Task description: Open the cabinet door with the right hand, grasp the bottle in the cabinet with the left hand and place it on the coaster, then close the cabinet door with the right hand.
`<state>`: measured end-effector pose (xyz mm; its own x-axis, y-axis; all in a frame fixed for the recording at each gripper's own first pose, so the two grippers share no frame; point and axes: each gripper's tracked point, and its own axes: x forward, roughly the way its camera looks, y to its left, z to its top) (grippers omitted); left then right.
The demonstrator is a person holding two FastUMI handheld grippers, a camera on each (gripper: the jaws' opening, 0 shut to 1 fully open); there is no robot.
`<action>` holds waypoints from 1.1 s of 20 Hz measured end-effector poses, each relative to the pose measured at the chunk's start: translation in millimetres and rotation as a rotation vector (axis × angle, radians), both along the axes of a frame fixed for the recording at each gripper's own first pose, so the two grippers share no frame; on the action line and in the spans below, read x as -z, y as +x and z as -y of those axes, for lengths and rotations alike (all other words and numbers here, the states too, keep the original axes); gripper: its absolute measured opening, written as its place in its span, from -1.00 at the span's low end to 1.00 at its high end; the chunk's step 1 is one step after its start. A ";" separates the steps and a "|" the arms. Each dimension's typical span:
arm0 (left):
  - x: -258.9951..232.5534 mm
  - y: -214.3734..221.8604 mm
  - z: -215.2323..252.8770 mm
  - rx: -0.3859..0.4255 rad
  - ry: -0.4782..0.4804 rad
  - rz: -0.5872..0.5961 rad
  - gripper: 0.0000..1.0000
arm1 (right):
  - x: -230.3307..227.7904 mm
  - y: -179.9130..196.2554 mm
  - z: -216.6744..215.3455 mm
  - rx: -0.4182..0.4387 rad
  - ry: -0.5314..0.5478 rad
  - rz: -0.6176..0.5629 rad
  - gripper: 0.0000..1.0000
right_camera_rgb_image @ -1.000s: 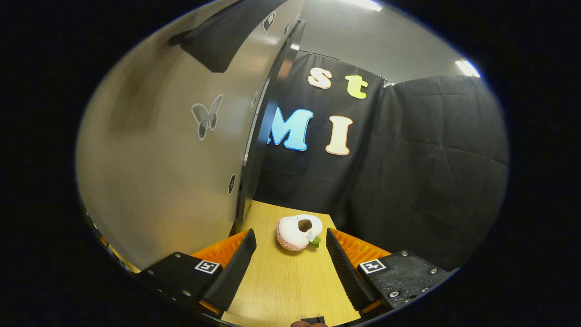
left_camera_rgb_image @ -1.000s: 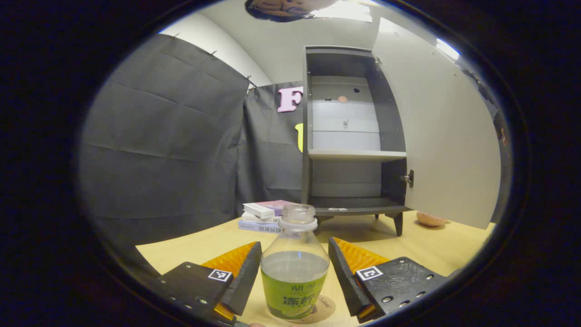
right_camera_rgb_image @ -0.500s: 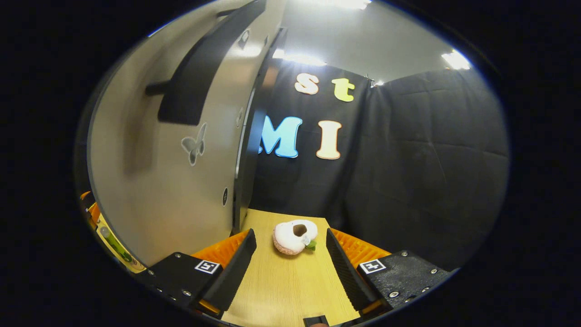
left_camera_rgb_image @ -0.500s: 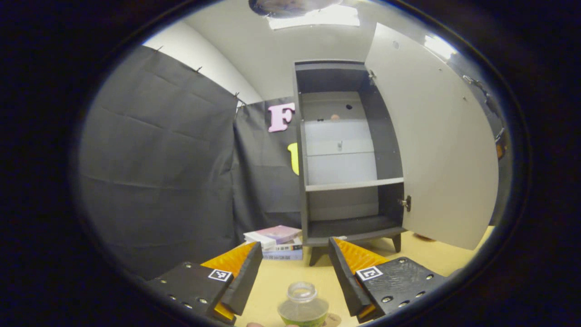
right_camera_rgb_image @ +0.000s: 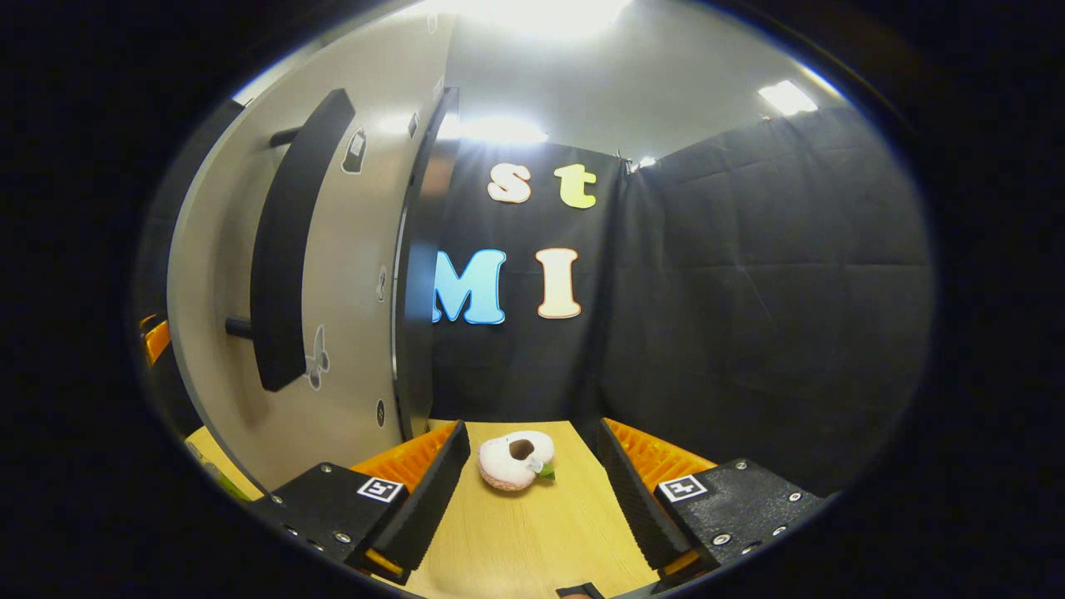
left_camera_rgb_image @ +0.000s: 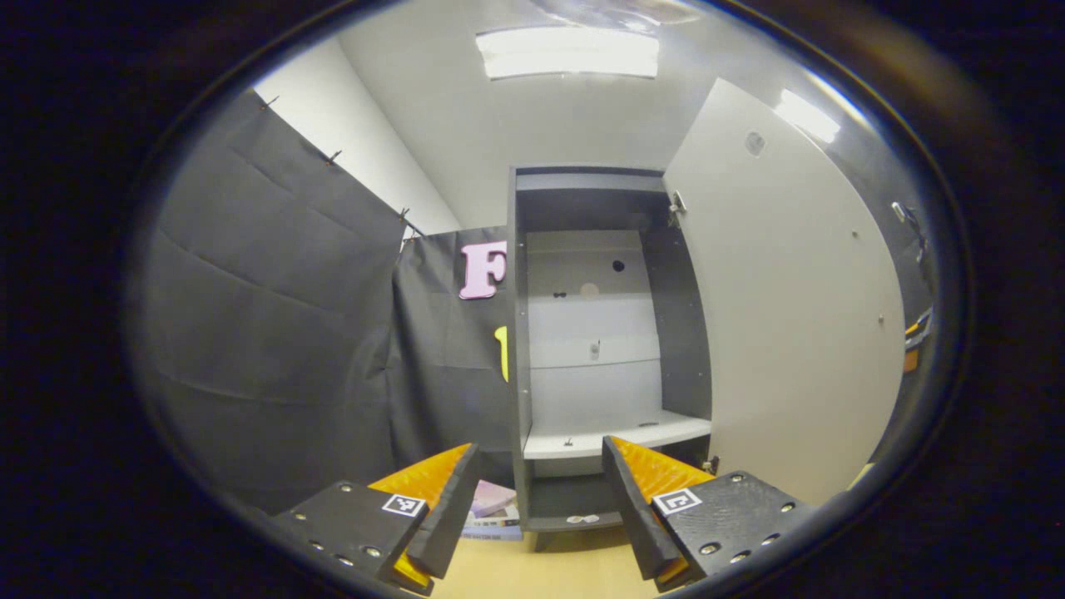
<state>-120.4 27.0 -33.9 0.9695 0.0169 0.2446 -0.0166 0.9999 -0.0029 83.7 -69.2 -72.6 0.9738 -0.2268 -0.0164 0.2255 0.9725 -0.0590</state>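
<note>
My left claw (left_camera_rgb_image: 541, 499) has risen since a second ago and gapes wide with nothing in it; the bottle it stood around then has dropped below its view, so I cannot tell where it sits now. Ahead, the cabinet (left_camera_rgb_image: 599, 349) stands with its door (left_camera_rgb_image: 790, 308) swung open. My right claw (right_camera_rgb_image: 532, 491), spread wide and empty, has drawn back from the door's handle (right_camera_rgb_image: 287, 249), hovering over the worktop (right_camera_rgb_image: 532, 541) near a plush toy (right_camera_rgb_image: 514, 459).

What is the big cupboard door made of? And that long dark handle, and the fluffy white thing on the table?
The cabinet door looks like smooth painted or laminated board: flat, pale, with a soft sheen. Its handle seems matte dark plastic or painted wood; I can't tell which. The plush toy looks like fuzzy fabric. The table shows wood grain, maybe only a printed surface.
</note>
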 end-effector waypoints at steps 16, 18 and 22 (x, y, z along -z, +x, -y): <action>-62.3 23.0 44.0 -0.019 0.032 -0.068 0.66 | -68.9 -18.1 -56.6 -0.575 0.315 -0.005 0.89; -57.0 25.6 47.4 -0.014 0.017 -0.080 0.66 | -73.4 -20.4 -61.9 -0.602 0.249 -0.001 0.89; -51.2 35.2 46.6 0.012 0.024 -0.082 0.66 | -67.2 -18.3 -72.2 -0.579 0.201 -0.017 0.89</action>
<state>-85.1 -19.6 17.2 0.9863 0.0002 0.1648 -0.0039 0.9998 0.0219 65.4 3.0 -5.4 0.9370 0.3487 -0.0205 -0.3427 0.9290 0.1398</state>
